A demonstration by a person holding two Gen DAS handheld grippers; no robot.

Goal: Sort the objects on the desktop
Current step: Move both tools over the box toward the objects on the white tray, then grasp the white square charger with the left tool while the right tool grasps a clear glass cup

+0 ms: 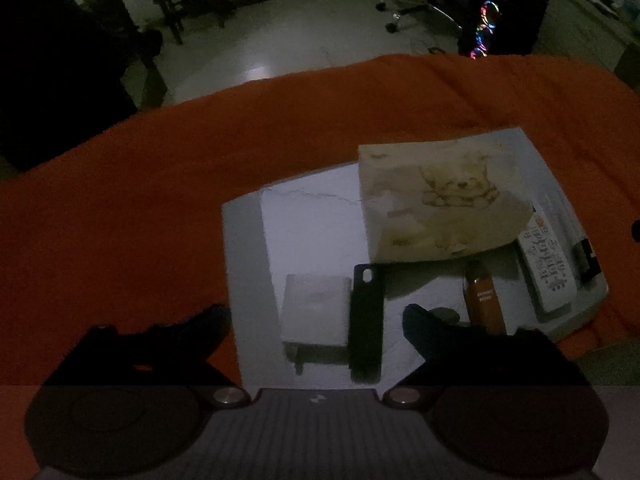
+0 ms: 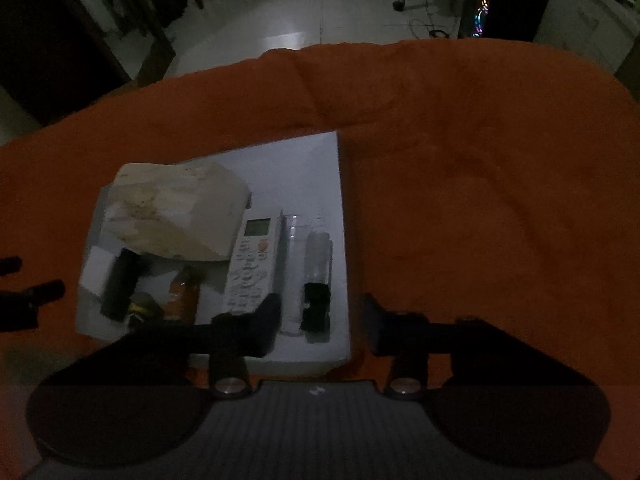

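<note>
**Crowded white board, dim light: where a slip could come from**

We see the desktop objects gathered on a flat white rectangular board that lies on an orange cloth. Whether they have already been arranged there or are waiting to be dealt with, we cannot judge.

Our left gripper hangs over the board's near edge, fingers spread and holding nothing, with a white boxy charger and a slim black bar-shaped object between them. Our right gripper is likewise spread and empty, above a black-capped clear tube.

The risks, as we judge them:
- A soft cream tissue pack printed with a cartoon bear overlaps a white remote control; pulling either could drag the other.
- A small amber bottle stands upright among close neighbours and may topple.
- Poor light blurs edges.

The bottle's label and the remote's button legends are too blurred to read.
</note>
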